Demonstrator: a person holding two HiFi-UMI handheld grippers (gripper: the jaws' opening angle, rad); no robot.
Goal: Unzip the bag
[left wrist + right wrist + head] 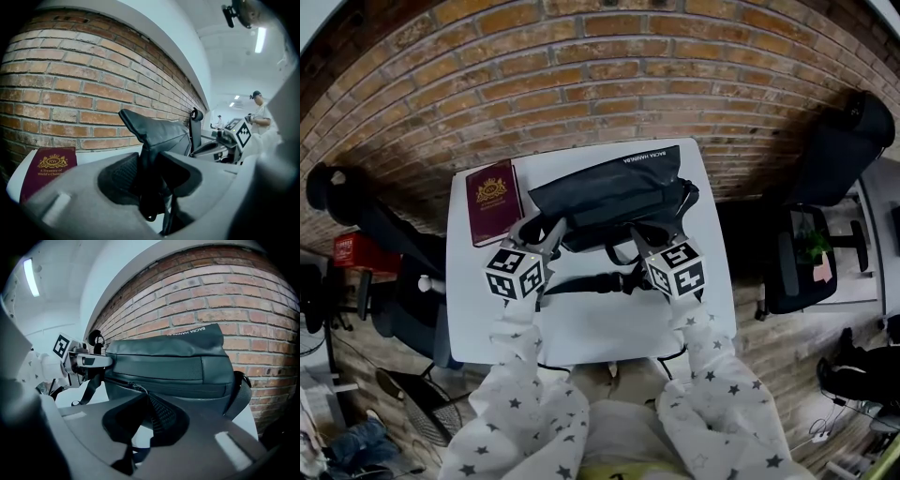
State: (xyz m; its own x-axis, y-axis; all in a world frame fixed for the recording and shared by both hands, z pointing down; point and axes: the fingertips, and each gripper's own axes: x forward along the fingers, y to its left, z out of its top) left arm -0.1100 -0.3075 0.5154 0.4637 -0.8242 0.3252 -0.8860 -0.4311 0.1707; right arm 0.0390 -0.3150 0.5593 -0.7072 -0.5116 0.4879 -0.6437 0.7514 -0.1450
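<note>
The black bag [609, 192] lies at the far side of the white table [609, 328], in the upper middle of the head view, and the unzipping looks to me only partly done. The left gripper [149, 164] is clamped on the bag's left corner, and the right gripper [143, 399] has its jaws together on what seems the zipper pull [133, 387] — the seam right of it looks closed. Room is small: the brick wall [581, 75] stands just behind, a maroon book [492, 202] just beside the left end, the table's right edge near the right end.
</note>
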